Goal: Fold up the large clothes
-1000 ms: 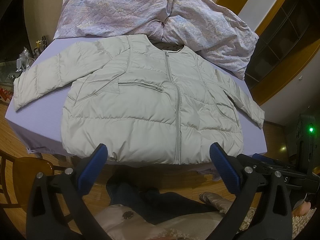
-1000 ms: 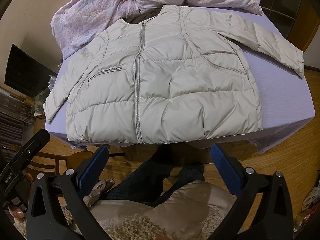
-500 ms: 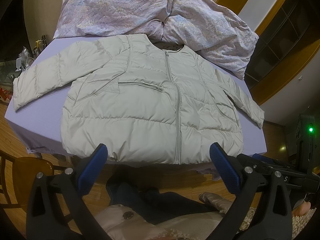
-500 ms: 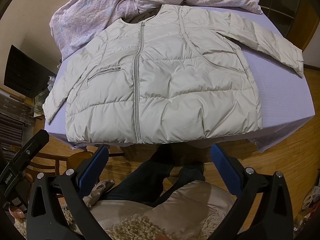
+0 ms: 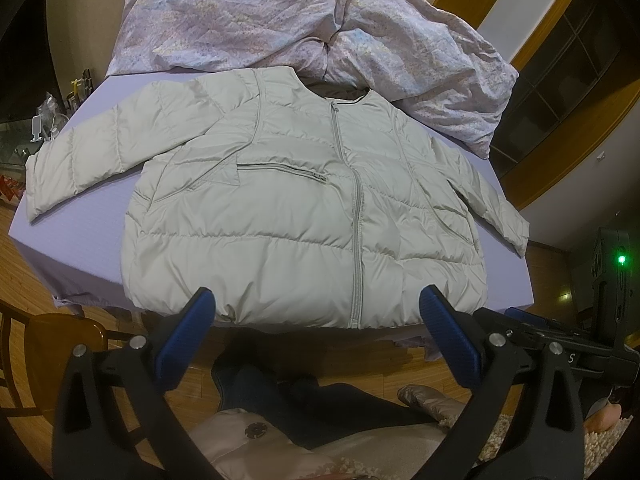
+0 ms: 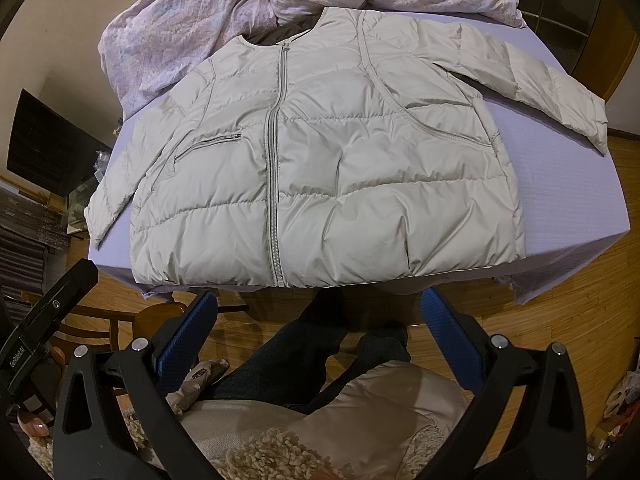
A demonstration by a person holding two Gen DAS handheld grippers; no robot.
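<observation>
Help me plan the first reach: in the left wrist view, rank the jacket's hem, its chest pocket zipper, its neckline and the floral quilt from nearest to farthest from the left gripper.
From the left gripper:
1. Hem, at the table's near edge.
2. Chest pocket zipper, mid-jacket, left of the main zip.
3. Neckline, at the jacket's far end.
4. Floral quilt, bunched behind the jacket.

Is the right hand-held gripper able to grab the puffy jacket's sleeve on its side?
Probably yes. The right hand-held gripper is open and holds nothing, and the right sleeve lies flat and uncovered on the purple table cover. Nothing sits between them, though the sleeve lies toward the far side.
</observation>
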